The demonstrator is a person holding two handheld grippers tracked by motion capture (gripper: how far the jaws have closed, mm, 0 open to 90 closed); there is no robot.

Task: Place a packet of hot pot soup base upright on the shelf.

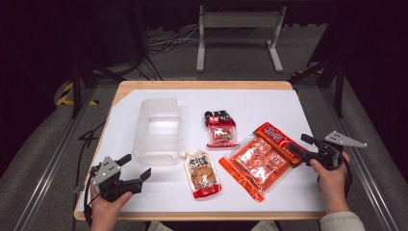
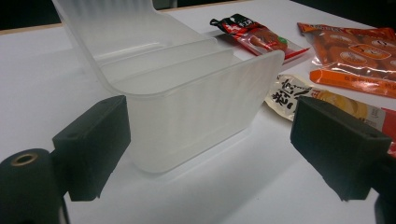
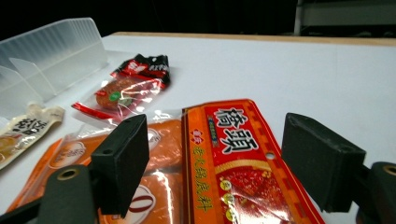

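The large orange clear-windowed snack packet [image 1: 260,162] lies at the table's near right, its red header between the wide-open, empty jaws of the right gripper [image 1: 299,146]. Left gripper [image 1: 136,168] gapes empty near the translucent plastic bin [image 1: 157,129].

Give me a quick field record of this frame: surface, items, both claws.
surface: white sheet on a wooden table
bin: translucent plastic bin, left of centre, nothing seen inside
packets: small red snack pack; spouted pouch; large orange packet
left claw: open, pointed at the bin's near end, holding nothing
right claw: open, jaws either side of the large orange packet's red header end, pads not pressing
likely next: right claw closes on that packet
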